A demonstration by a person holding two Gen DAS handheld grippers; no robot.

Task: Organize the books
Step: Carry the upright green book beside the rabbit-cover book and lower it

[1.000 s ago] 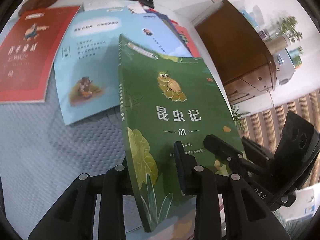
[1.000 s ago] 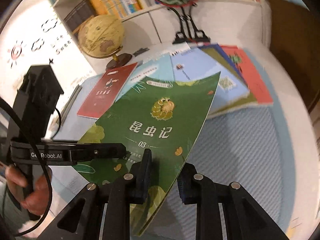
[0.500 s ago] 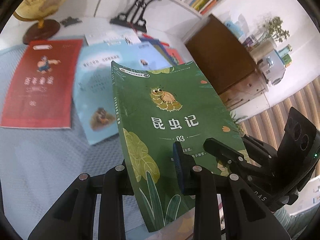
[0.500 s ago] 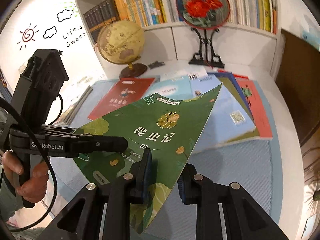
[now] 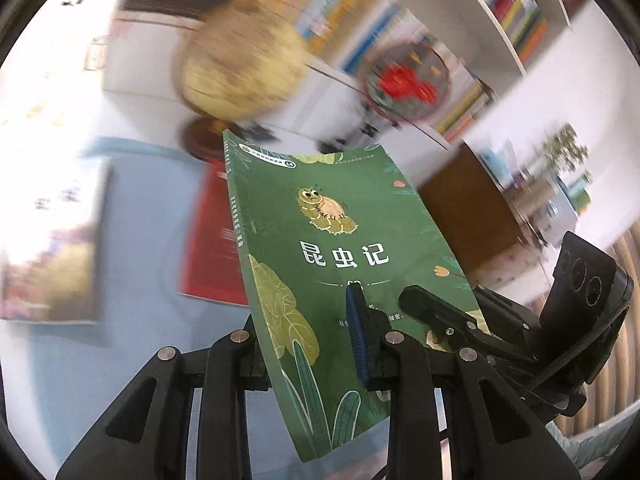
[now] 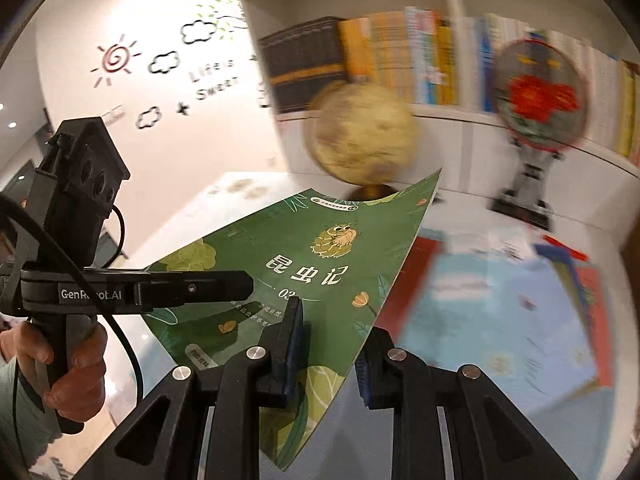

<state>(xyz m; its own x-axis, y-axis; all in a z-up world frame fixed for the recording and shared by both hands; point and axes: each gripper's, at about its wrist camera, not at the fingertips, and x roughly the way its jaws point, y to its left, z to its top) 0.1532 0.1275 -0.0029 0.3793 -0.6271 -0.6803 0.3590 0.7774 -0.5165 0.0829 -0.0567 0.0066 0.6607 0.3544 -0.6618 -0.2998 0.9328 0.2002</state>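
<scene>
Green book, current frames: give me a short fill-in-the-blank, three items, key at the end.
1. The green book is gripped by ____ tools at once.
2. The cartoon on its cover is a ____.
3. The round object behind the book, on a dark base, is a ____.
4. The volume number printed under the title starts with zero and ends in ____.

Missing words: two; caterpillar; globe; 3

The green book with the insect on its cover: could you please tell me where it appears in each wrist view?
Left wrist view: the green book fills the centre, rising from between the left tool fingers.
Right wrist view: the green book sits centre-left, held in the right tool.
Shared landmark: the globe, blurred behind the book.
</scene>
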